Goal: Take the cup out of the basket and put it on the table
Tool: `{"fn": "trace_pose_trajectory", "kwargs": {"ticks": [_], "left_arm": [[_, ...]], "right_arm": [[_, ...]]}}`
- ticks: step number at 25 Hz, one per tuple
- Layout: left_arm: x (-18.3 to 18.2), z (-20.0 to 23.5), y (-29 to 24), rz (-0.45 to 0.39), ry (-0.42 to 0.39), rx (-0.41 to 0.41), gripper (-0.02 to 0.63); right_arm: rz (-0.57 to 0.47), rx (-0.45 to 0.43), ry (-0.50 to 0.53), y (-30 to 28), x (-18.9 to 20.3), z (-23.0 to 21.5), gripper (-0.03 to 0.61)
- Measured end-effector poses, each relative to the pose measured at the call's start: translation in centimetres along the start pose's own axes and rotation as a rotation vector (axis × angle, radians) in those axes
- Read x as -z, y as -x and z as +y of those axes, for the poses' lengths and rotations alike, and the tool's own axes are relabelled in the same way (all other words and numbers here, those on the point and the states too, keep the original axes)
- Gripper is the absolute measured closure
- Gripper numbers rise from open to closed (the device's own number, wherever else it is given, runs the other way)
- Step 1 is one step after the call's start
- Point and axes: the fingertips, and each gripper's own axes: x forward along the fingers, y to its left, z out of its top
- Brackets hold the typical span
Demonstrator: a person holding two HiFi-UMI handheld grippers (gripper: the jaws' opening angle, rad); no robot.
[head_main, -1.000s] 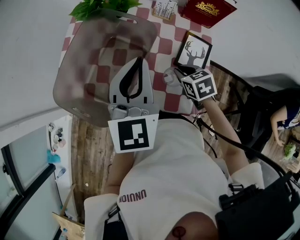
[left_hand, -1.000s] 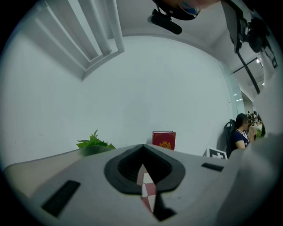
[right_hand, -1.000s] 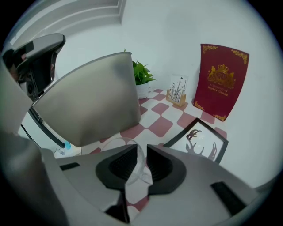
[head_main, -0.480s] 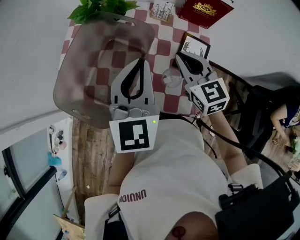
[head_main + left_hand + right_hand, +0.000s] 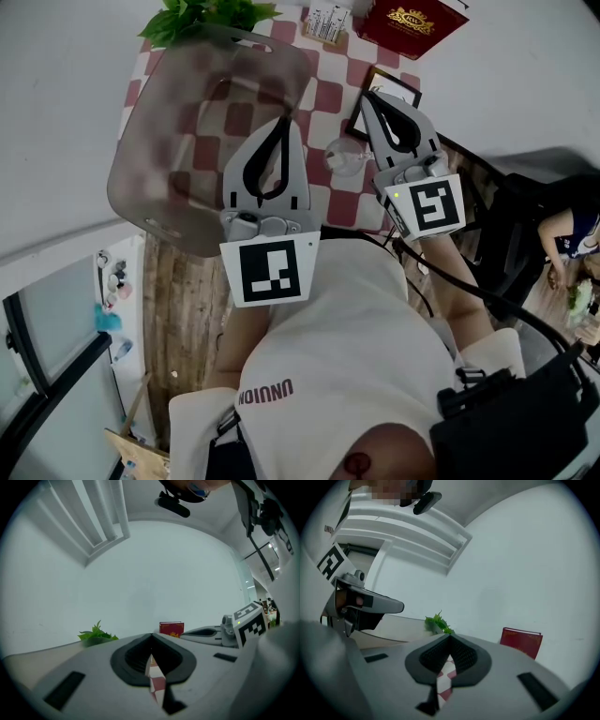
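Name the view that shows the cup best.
Head view: the clear cup sits on the checked cloth, just right of the basket, in plain sight from above. Neither gripper view shows it at all.

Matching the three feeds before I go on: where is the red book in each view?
Head view: red book at the top edge, right of centre.
Left gripper view: near the centre, slightly low.
Right gripper view: lower right.
Shared landmark: the green plant, left of the book in every view.
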Motion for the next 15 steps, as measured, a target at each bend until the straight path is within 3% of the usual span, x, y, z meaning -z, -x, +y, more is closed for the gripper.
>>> {"fn": "trace_pose_trajectory", "kwargs": {"ticks": [15], "left_arm": [[0.03, -0.01, -0.01, 0.002, 0.001, 0.000, 0.603]], "right_arm": [[-0.017, 0.014, -0.005, 0.06, -0.30, -0.31, 0.563]]}}
